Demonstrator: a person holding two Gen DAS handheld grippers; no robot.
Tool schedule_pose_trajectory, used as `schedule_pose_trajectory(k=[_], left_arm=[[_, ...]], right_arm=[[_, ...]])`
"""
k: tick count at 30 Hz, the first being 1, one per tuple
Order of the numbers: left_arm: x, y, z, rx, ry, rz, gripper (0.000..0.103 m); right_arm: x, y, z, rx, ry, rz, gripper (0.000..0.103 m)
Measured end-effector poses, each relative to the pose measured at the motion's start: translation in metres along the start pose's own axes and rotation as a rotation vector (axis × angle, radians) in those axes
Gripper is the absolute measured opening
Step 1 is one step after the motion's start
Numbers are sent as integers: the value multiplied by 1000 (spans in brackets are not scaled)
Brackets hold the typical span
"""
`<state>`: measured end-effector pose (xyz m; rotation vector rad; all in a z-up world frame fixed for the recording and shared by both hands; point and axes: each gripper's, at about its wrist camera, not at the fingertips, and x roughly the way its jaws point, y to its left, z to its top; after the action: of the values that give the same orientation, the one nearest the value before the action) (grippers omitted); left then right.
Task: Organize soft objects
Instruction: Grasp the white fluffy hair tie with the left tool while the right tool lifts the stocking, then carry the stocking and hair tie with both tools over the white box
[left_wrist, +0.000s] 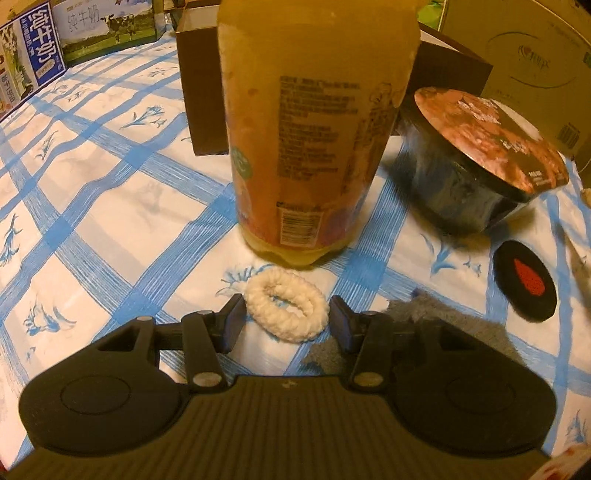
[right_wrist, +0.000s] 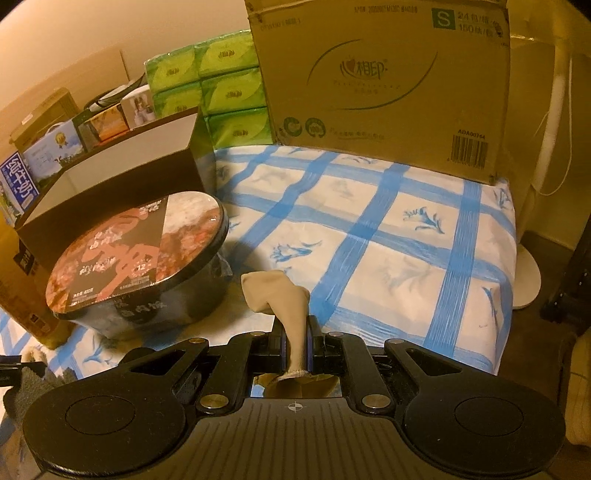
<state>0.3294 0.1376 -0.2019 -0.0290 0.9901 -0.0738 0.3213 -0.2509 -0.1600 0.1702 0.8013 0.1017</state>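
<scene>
Nearest the left wrist lens, left gripper (left_wrist: 286, 319) with jaws spread apart, straddling a white fluffy scrunchie (left_wrist: 286, 308) flat on the blue-checked tablecloth (left_wrist: 110, 206); neither pad touching it. Just beyond the scrunchie, a tall juice bottle (left_wrist: 314, 129) standing upright, pale yellow liquid inside, printed label and barcode facing the camera. Behind the bottle, a dark brown box (left_wrist: 199, 92). Right of the bottle, a black instant-noodle bowl (left_wrist: 476, 177) with a sealed printed lid, appearing tilted in this view. Near the bowl, closer to the camera, a round black patch with a red drop shape (left_wrist: 524, 280) flat on the cloth. Beside the right finger, a grey fuzzy cloth (left_wrist: 424, 310), partly hidden under the gripper body. Far left, milk cartons (left_wrist: 33, 62) in a row along the table edge.

Nearest the right wrist lens, right gripper (right_wrist: 297, 345) with jaws drawn together, clamped on a beige sock (right_wrist: 288, 306); upper end of the sock flopping over to the left above the pads, lower end poking out below them. Left of the sock, the same noodle bowl (right_wrist: 147, 266), close by but apart. Behind the bowl, the brown box (right_wrist: 122, 184). Further back, stacked green tissue packs (right_wrist: 221, 85) and a large cardboard carton (right_wrist: 384, 85) standing on the tablecloth (right_wrist: 388, 236).
</scene>
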Motion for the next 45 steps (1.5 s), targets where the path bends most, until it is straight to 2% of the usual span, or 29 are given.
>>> schedule_pose_trajectory(k=[2, 6, 8, 18, 25, 32, 37, 45], left_arm=[[1, 0, 0, 7, 0, 7, 36], [0, 2, 0, 12, -5, 9, 17], [-1, 3, 0, 11, -7, 12, 14], [-19, 4, -5, 29, -18, 29, 13], [-46, 13, -5, 34, -74, 68, 13], [-83, 41, -1, 14, -141, 131, 13], [-108, 64, 14, -12, -200, 160, 13], [-128, 85, 59, 4, -296, 202, 13]], right_arm=[[-1, -1, -1, 2, 2, 0, 10], [-1, 0, -1, 3, 2, 1, 10], [-2, 0, -1, 3, 2, 3, 10], [-13, 3, 4, -2, -18, 21, 10], [-25, 11, 11, -19, -41, 57, 10], [-37, 18, 31, -29, -73, 122, 10], [-41, 27, 53, -53, -98, 181, 10], [-33, 51, 94, -101, -136, 296, 10]])
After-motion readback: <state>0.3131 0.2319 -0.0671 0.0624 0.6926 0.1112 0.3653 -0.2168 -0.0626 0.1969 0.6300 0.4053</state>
